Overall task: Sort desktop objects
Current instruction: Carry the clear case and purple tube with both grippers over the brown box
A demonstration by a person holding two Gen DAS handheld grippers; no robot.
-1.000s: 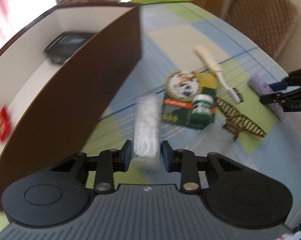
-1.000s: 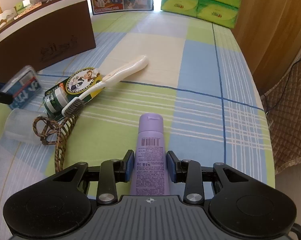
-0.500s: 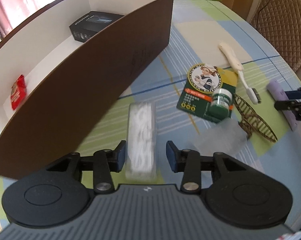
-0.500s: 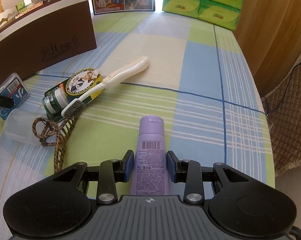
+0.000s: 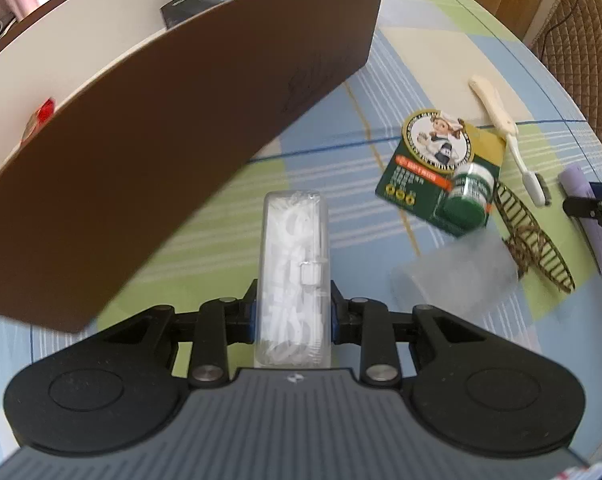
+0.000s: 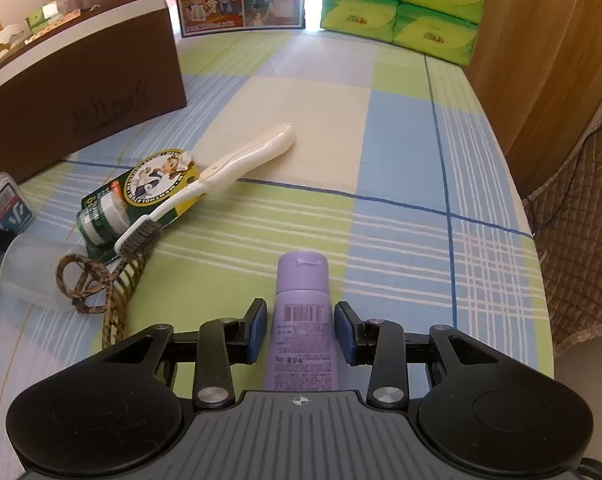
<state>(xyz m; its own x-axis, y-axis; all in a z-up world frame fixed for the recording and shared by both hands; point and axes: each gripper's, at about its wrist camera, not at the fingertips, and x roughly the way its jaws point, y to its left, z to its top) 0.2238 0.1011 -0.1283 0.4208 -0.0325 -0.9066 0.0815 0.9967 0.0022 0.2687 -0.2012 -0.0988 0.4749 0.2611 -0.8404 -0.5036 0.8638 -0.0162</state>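
Left hand-held gripper [image 5: 293,318] just closed on floss box [image 5: 293,264], long axis pointing forward; brown box [image 5: 181,140] close on left.

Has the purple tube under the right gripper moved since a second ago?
No. The purple tube lies at the same spot on the green check of the tablecloth, cap toward the toothbrush, between the right gripper pads.

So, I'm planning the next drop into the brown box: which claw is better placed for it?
Left. Its claw is shut on the clear floss-pick case right beside the brown box. The right claw only straddles the purple tube, farther from the box.
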